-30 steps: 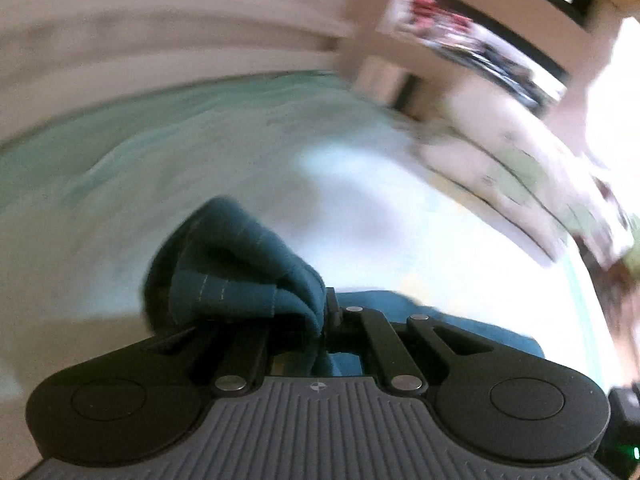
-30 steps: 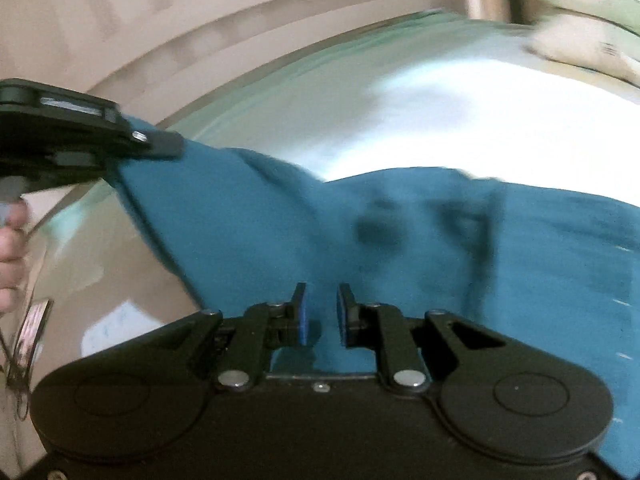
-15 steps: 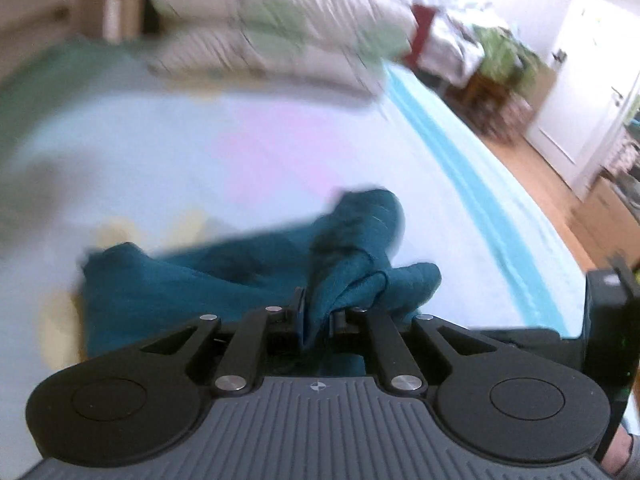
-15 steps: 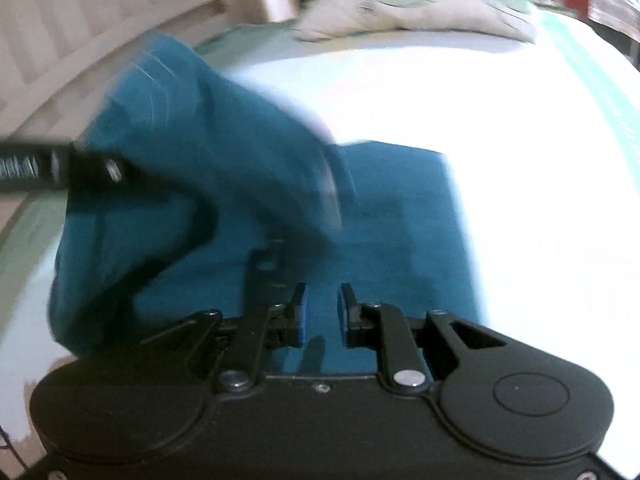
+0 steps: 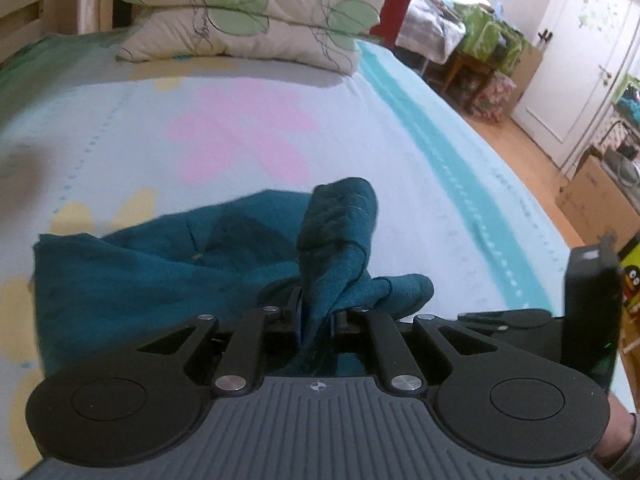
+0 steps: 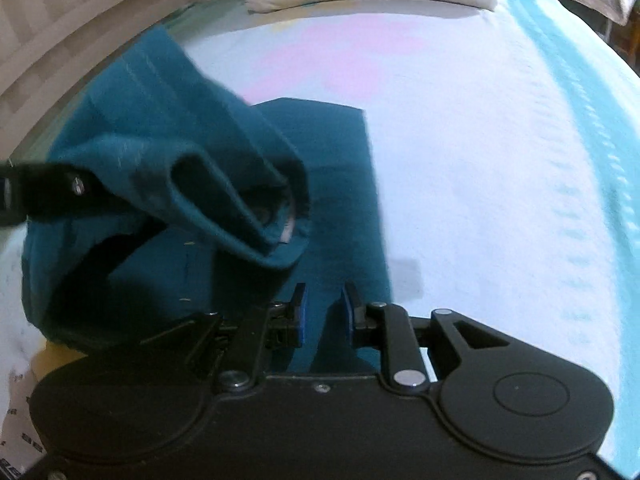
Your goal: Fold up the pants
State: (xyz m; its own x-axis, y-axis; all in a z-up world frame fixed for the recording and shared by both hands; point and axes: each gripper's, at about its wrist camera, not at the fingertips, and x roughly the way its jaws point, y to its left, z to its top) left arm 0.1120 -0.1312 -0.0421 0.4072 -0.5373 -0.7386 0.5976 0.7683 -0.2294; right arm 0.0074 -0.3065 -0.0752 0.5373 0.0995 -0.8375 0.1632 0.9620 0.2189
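Observation:
Teal pants lie on a bed with a pale blue flowered sheet. My left gripper is shut on a bunched end of the pants, which sticks up between its fingers. In the right wrist view the pants lie partly flat, with a lifted fold held by the left gripper at the left edge. My right gripper hovers over the near edge of the pants with a narrow gap between its pads and cloth showing in that gap; whether it grips is unclear.
Two stacked pillows lie at the head of the bed. A wooden bed rail runs along the left. The bed's right edge, wood floor, cardboard boxes and a white door are to the right.
The left gripper has swung the held pants end over toward the head of the bed and come to rest. The fold now hangs over the flat part.

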